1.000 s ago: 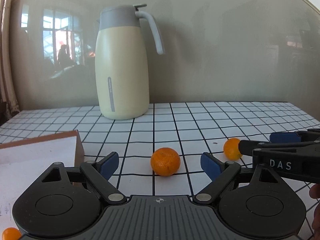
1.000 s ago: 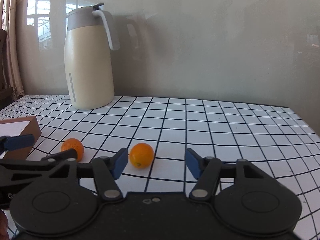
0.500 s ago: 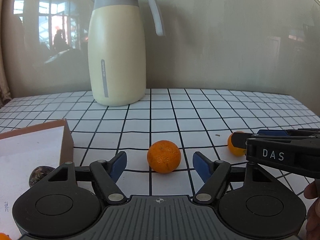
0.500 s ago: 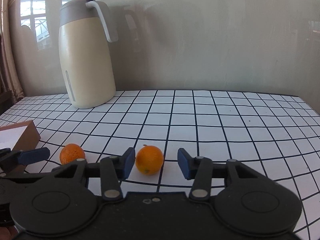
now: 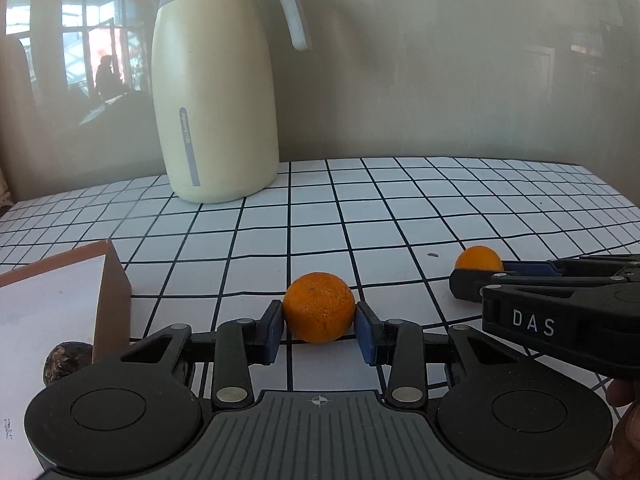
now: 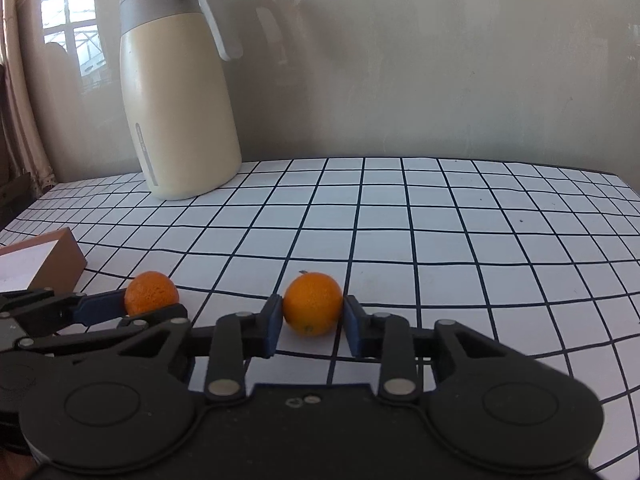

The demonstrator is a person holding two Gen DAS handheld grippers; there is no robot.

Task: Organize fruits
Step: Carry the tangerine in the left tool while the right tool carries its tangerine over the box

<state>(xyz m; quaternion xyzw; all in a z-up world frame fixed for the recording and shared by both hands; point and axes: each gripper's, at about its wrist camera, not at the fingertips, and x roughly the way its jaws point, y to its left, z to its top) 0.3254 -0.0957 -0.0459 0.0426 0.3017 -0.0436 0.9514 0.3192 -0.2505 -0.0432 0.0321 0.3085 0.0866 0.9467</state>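
A rough-skinned mandarin (image 5: 319,306) sits on the checked tablecloth (image 5: 400,208) between the blue pads of my left gripper (image 5: 320,322). Its jaws are closing and both pads touch the fruit's sides. To its right, a smaller smooth orange (image 6: 313,302) lies between the pads of my right gripper (image 6: 308,322), whose jaws are also closing and touching it on both sides. In the left wrist view the right gripper (image 5: 480,274) reaches in from the right around that small orange (image 5: 478,258). The right wrist view shows the left gripper (image 6: 148,308) around the mandarin (image 6: 151,290).
A tall cream jug (image 5: 216,100) with a grey lid stands at the back left by the wall. A brown cardboard box (image 5: 114,292) sits at the near left, with a dark round fruit (image 5: 64,360) beside it. A person's fingertip (image 5: 624,392) shows at the right edge.
Both pairs of jaws have drawn in from wide apart until their pads meet the fruit. The left gripper moved forward to the mandarin; the right gripper centred on the small orange.
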